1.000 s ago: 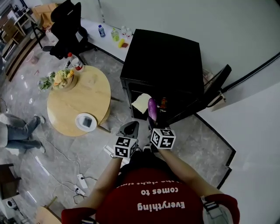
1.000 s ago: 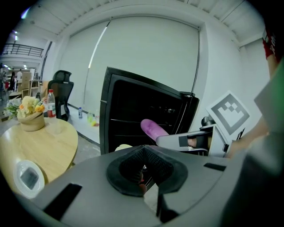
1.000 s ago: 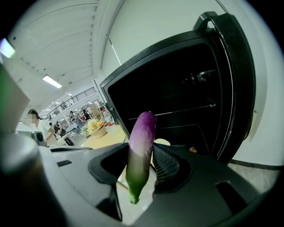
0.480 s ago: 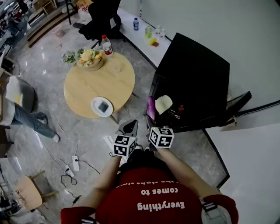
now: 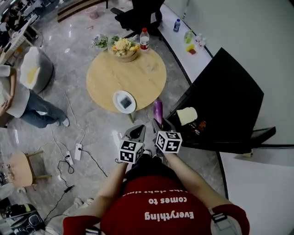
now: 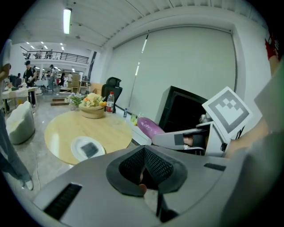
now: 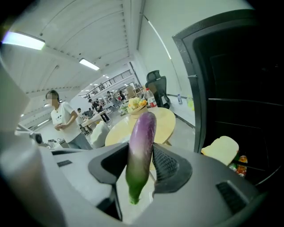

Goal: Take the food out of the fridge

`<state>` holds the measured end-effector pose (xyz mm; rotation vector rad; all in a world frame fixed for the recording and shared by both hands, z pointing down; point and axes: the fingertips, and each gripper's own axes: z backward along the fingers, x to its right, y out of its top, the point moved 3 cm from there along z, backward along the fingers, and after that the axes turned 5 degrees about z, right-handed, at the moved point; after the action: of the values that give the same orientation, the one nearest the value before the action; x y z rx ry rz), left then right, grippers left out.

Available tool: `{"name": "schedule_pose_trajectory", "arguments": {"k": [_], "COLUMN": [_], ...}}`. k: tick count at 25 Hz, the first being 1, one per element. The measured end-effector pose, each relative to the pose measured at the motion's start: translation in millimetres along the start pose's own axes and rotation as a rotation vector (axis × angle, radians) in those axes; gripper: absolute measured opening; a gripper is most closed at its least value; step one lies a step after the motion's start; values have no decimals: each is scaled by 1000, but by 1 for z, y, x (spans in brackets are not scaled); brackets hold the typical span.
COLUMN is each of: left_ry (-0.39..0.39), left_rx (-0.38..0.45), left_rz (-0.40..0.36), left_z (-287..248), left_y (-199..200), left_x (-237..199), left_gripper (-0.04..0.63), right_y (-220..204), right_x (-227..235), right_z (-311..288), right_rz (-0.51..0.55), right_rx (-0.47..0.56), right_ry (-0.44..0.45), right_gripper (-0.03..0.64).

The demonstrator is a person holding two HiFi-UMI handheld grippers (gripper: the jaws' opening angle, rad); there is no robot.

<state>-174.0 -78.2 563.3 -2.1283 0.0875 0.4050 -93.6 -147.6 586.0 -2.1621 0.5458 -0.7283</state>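
Observation:
My right gripper (image 5: 158, 123) is shut on a purple eggplant (image 5: 157, 111), which stands up between the pads (image 7: 165, 160) with its green stem end down. In the right gripper view the eggplant (image 7: 142, 142) hangs in front of the round wooden table (image 7: 165, 125). The black fridge (image 5: 229, 98) stands open at the right, with a pale bread-like food (image 5: 187, 115) and jars on its shelf. My left gripper (image 5: 134, 133) sits just left of the right one, its jaws closed together on nothing (image 6: 145, 153). The table holds a white plate (image 5: 124, 101).
A flower basket (image 5: 123, 47) and a red-capped bottle (image 5: 144, 38) stand at the table's far edge. A black office chair (image 5: 140, 13) is behind it. A person (image 5: 18, 98) stands at the left. Cables and a power strip (image 5: 76, 151) lie on the floor.
Both grippers have swung left, away from the fridge opening toward the round table. The eggplant went with the right gripper and is now outside the fridge, near the table's edge.

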Motion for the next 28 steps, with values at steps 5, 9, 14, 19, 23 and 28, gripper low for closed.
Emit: {"name": "schedule_pose_trajectory", "arguments": {"k": [5, 9, 14, 19, 23, 28], "left_ry": [76, 135, 209, 221, 199, 176], "left_rx": [33, 64, 90, 87, 86, 75], "left_rz": [39, 67, 102, 100, 82, 57], "left_z": [8, 12, 16, 9, -2, -18], "left_y": [3, 1, -10, -7, 7, 25], "left_x": [-7, -10, -20, -33, -51, -80], "left_gripper": [3, 3, 5, 5, 5, 5], "right_y": [4, 5, 9, 21, 28, 20], "right_x": [-14, -21, -26, -24, -26, -23], "right_z": [-13, -28, -54, -84, -111, -157], "right_rz": [53, 91, 153, 179, 191, 208], "right_rx": [-32, -52, -61, -63, -78, -162], "right_ry": [78, 131, 187, 185, 179, 162], "right_gripper": [176, 176, 176, 176, 176, 176]}}
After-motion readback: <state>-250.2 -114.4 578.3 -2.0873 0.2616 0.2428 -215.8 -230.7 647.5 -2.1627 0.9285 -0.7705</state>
